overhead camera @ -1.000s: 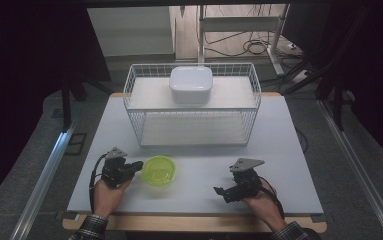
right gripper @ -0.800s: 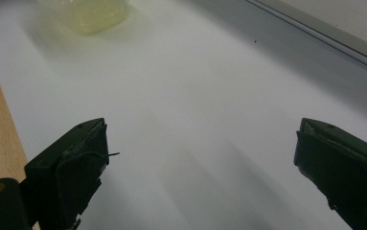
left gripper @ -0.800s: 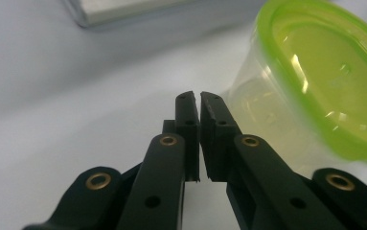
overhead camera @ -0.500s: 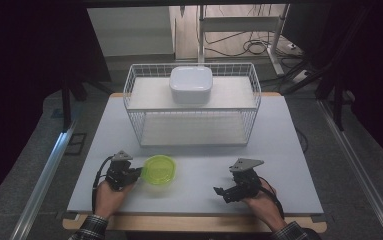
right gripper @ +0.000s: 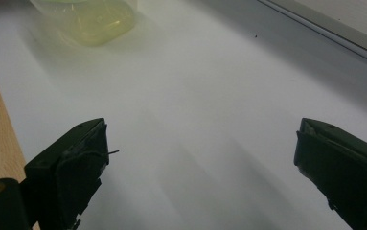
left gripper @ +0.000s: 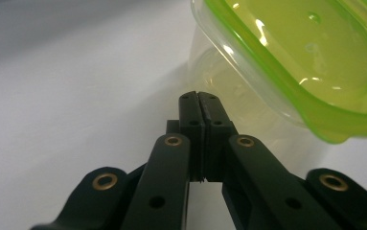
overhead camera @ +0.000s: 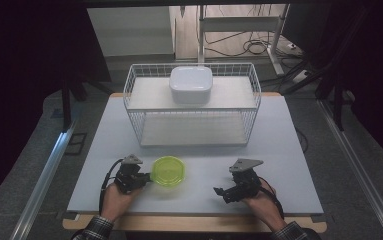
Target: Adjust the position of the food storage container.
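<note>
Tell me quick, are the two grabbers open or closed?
Left gripper: jaws closed, empty, beside the green-lidded container.
Right gripper: jaws open, empty.

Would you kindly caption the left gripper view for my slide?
Left gripper, jaws shut, beside a green-lidded container.

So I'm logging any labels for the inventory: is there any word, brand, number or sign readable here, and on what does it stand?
None can be read.
Green-lidded container: lid and clear wall bear no print.
White box on the wire basket: plain top, no label.
Left hand-held gripper and right hand-held gripper: black jaws, no markings.
Table: bare, no writing.
</note>
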A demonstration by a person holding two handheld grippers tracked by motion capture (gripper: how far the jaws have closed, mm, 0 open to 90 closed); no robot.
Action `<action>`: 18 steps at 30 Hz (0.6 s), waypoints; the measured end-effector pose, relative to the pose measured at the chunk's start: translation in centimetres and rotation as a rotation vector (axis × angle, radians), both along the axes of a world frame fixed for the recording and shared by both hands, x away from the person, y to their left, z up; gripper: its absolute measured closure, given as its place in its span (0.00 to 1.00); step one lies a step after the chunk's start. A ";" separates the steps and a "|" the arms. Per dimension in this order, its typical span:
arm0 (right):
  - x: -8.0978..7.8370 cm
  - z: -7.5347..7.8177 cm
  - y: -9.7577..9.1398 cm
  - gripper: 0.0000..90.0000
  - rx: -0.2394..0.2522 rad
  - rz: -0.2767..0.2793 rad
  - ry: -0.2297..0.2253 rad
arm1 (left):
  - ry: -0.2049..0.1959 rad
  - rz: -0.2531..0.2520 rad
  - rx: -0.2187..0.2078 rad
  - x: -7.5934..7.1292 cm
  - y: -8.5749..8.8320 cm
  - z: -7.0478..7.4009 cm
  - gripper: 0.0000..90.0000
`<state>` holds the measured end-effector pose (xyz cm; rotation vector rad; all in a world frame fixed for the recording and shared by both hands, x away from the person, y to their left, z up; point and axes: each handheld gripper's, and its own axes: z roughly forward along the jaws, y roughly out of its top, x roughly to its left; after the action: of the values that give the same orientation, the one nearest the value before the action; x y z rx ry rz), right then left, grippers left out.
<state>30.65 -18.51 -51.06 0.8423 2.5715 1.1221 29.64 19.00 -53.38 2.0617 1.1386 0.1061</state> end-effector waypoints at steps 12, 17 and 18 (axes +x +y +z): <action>0.0 -0.1 0.0 0.06 -0.004 -0.001 0.002 | -0.017 -0.125 0.036 -0.5 -4.2 -0.1 0.99; 0.0 -0.1 0.0 0.06 -0.007 -0.001 0.005 | -0.033 -0.149 0.046 -0.7 -5.9 -0.2 0.98; 0.0 -0.1 0.0 0.06 -0.008 -0.001 0.005 | -0.037 -0.152 0.051 -0.7 -6.0 -0.2 0.98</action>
<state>30.67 -18.48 -51.18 0.8454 2.5780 1.1102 28.91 12.95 -53.57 2.1746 0.9620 0.0991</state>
